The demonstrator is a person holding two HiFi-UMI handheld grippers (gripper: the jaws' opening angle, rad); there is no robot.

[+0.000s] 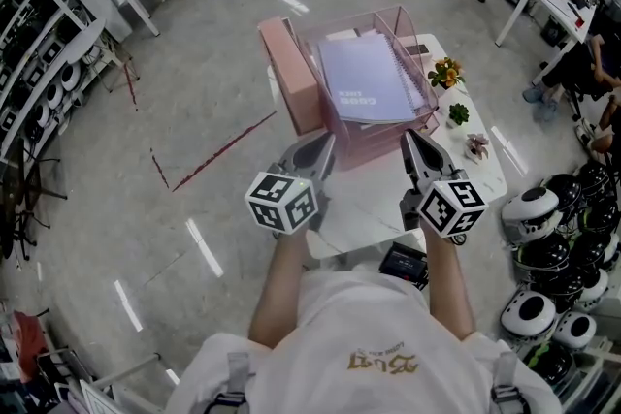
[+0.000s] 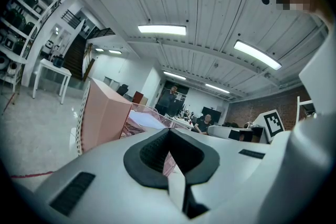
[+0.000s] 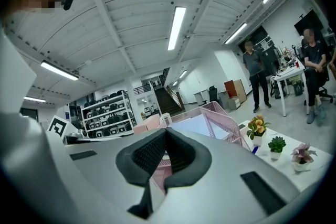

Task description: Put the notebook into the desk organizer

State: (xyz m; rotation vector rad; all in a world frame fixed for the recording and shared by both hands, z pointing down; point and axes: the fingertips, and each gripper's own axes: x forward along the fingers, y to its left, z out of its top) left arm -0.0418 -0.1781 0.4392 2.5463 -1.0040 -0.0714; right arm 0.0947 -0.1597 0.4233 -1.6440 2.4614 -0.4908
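Notebook: the lavender spiral-bound notebook (image 1: 367, 78) lies slanted in the organizer's open top, ahead of both jaws, seemingly already delivered.
Organizer: the pink wire-mesh desk organizer (image 1: 374, 148) stands on the white worktop (image 1: 485, 172), just beyond the jaw tips.
Jaws: the left gripper (image 1: 315, 153) and right gripper (image 1: 417, 150) are both closed tight and empty, likely because nothing is left to carry.

Bright ceiling strip lights (image 3: 177, 28) — sharp centres, fisheye-bent edges, floor glare.

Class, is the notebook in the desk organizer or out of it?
In: the notebook lies between the organizer's pink mesh walls.

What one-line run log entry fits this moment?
notebook: in desk organizer | left gripper: shut, empty | right gripper: shut, empty
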